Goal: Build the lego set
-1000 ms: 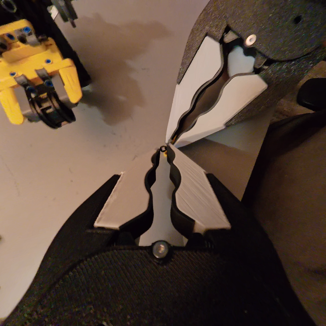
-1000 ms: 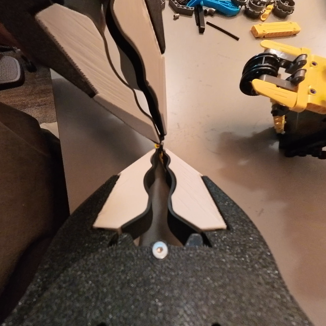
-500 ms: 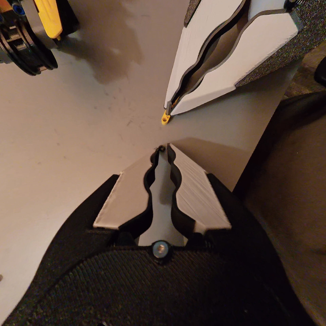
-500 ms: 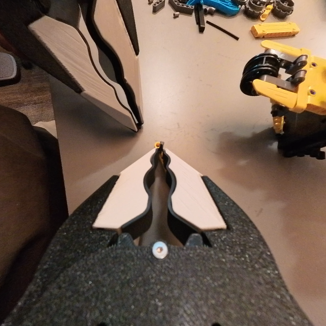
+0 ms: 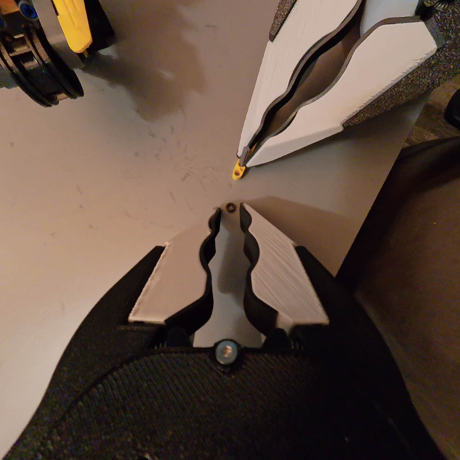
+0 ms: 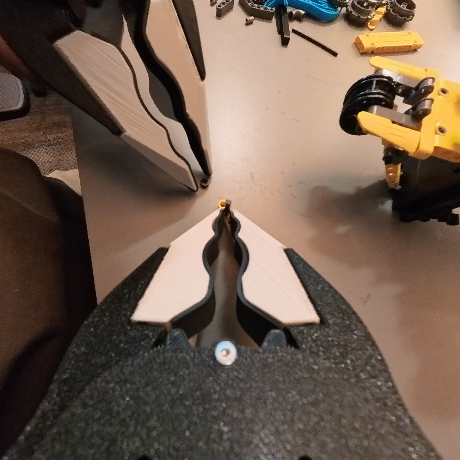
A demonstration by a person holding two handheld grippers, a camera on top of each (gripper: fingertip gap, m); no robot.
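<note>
My left gripper (image 5: pixel 230 207) is slightly open, its tips low over the grey table (image 5: pixel 99 199). A tiny black ring (image 5: pixel 229 207) lies free on the table between the tips. It also shows in the right wrist view (image 6: pixel 204 187), just by the left gripper (image 6: pixel 202 181). My right gripper (image 6: pixel 225 211) is shut on a small yellow connector with a grey pin (image 6: pixel 224 204). The connector sticks out past the tips. In the left wrist view the right gripper (image 5: pixel 245 159) points down-left, with the connector (image 5: pixel 238 171) a short way beyond the ring.
A yellow and black brick model with a black wheel (image 6: pixel 410 134) stands at the right, and at the top left of the left wrist view (image 5: pixel 39 72). Loose bricks (image 6: pixel 298 10), a yellow panel (image 6: pixel 388 42) and a black axle (image 6: pixel 313 41) lie at the back. The table edge (image 6: pixel 82 224) runs along the left. Spacing between my two grippers at the tips: around 4 cm. Both grippers' tips are roughly 25 cm from the black axle (image 6: pixel 313 41).
The two grippers, tip to tip a second ago, have drawn apart. My left gripper has opened a little and let the black ring go onto the table. The right still grips the yellow connector.
</note>
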